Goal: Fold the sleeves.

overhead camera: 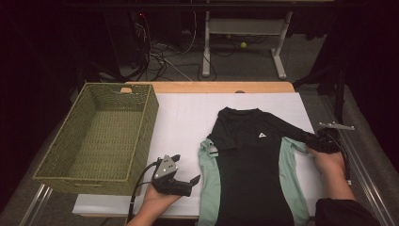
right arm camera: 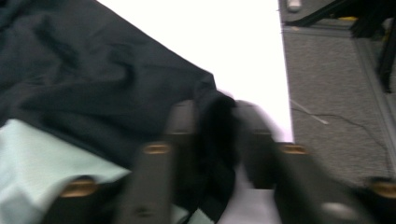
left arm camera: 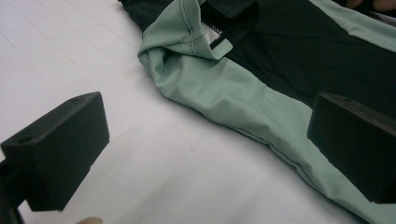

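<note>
A black T-shirt (overhead camera: 249, 160) with mint-green side panels and a small white logo lies flat on the white table cover (overhead camera: 183, 122), neck toward the far edge. My right gripper (overhead camera: 314, 142) sits at the shirt's right sleeve; in the right gripper view its jaws (right arm camera: 217, 126) are shut on the bunched black sleeve end (right arm camera: 212, 105). My left gripper (overhead camera: 187, 168) rests in a hand just left of the shirt, jaws open and empty. In the left gripper view (left arm camera: 208, 121), the mint panel (left arm camera: 224, 88) and folded left sleeve lie ahead between the spread jaws.
A woven green basket (overhead camera: 82, 178) stands empty at the table's left, close to the left gripper. The table's right edge (overhead camera: 310, 122) runs just beyond the right hand, with grey floor past it. A desk frame and cables lie on the floor behind.
</note>
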{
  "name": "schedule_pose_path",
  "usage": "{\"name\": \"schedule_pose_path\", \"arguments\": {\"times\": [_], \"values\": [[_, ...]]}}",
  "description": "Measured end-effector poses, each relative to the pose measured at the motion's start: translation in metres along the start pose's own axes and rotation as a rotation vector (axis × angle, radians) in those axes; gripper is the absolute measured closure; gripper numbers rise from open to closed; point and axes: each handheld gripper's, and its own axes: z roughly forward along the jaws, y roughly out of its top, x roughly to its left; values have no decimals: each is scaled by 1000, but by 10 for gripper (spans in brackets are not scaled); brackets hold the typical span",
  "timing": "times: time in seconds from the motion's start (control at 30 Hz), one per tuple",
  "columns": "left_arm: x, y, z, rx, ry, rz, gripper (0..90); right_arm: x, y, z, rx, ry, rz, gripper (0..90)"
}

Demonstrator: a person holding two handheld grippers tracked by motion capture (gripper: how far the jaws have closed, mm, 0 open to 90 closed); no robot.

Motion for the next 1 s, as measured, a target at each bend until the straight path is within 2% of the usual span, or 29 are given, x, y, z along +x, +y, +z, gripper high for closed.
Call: {"name": "schedule_pose_path", "arguments": {"times": [0.03, 0.07, 0.17, 0.27, 0.4, 0.73, 0.9, 1.0], "values": [[0, 0, 0, 0, 1, 0, 0, 0, 0, -1, 0, 17, 5, 842], [0, 0, 0, 1, 1, -2, 0, 1, -1, -2, -12, 13, -4, 880], [0, 0, 0, 1, 0, -3, 0, 9, 1, -10, -51, 9, -48, 883], [0, 0, 1, 7, 0, -4, 0, 20, 5, -24, -114, 23, -84, 884], [1, 1, 1, 15, -4, -5, 0, 33, 10, -35, -154, 22, -129, 884], [1, 0, 0, 4, -11, -2, 0, 67, 17, -52, -183, 8, -210, 884], [1, -1, -2, -19, -20, -1, 0, 87, 20, -53, -174, 7, -243, 884], [0, -1, -2, -20, -26, 3, 0, 102, 23, -58, -185, 11, -286, 884]]}}
